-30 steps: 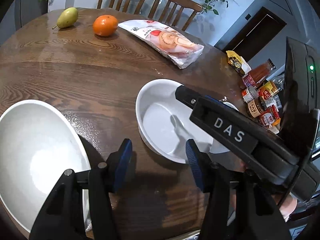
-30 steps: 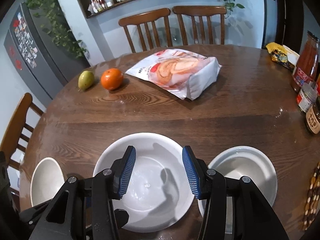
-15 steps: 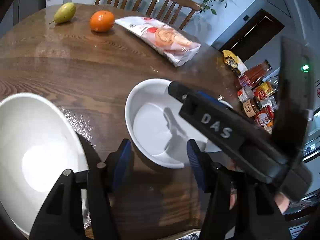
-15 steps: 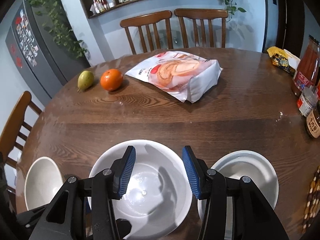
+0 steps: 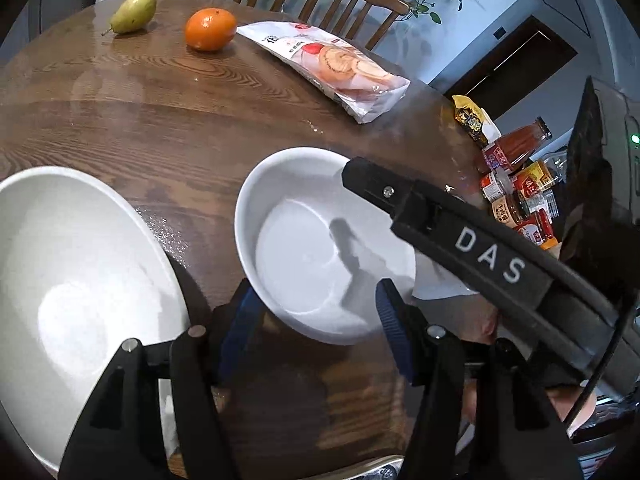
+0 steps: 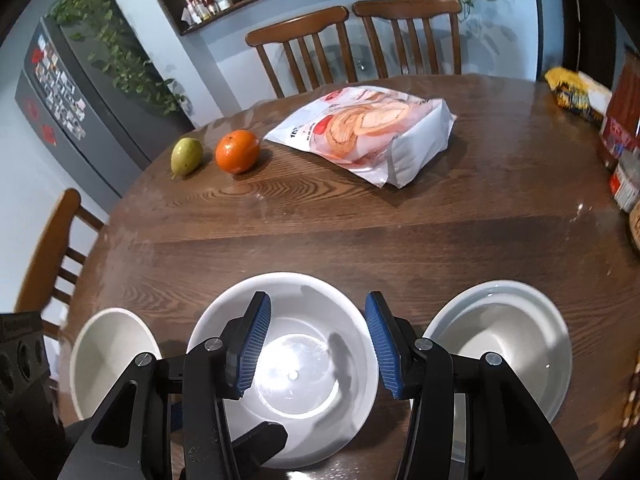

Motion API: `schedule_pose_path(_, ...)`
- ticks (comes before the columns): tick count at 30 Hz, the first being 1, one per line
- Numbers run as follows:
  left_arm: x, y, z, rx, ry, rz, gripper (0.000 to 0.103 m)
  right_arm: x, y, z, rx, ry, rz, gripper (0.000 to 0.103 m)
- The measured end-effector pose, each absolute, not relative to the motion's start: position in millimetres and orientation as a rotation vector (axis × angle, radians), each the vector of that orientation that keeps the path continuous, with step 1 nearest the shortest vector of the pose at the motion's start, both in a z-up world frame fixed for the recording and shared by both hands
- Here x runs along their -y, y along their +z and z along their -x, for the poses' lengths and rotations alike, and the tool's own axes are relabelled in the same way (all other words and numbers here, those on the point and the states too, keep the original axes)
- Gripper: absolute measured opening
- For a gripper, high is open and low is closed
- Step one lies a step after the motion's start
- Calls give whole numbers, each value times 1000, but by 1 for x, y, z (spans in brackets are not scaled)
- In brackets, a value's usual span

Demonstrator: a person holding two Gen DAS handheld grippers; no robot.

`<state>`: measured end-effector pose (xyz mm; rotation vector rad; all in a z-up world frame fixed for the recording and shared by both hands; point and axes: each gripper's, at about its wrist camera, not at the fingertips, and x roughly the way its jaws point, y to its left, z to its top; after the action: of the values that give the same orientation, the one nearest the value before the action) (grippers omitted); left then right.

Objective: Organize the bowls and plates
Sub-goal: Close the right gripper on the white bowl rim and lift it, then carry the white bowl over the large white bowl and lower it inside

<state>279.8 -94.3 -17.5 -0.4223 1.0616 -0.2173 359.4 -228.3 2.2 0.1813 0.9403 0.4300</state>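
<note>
Drawn nearer since a second ago: middle bowl (image 5: 320, 256), round, glossy white and holding nothing, now with its near rim lying between the blue ribbed pads of the left gripper (image 5: 316, 344), spread wide and gripping nothing. Flanked on the grained wooden table (image 6: 360, 224) by a small white bowl (image 6: 108, 360) at left and a shallower white bowl (image 6: 508, 344) at right, both unfilled. Poised above the middle bowl, right gripper (image 6: 316, 344), likewise wide apart and unladen.
</note>
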Motion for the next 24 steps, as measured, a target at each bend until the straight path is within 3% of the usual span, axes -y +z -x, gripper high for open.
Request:
schedule_pose_path(9, 93, -6, -273, -1017, -208, 394, 63, 237, 13, -354, -932, 476, -277, 52)
schedule_pose_path(24, 81, 20, -259, -911, -157, 391, 63, 223, 67, -316, -761, 560, -239, 52)
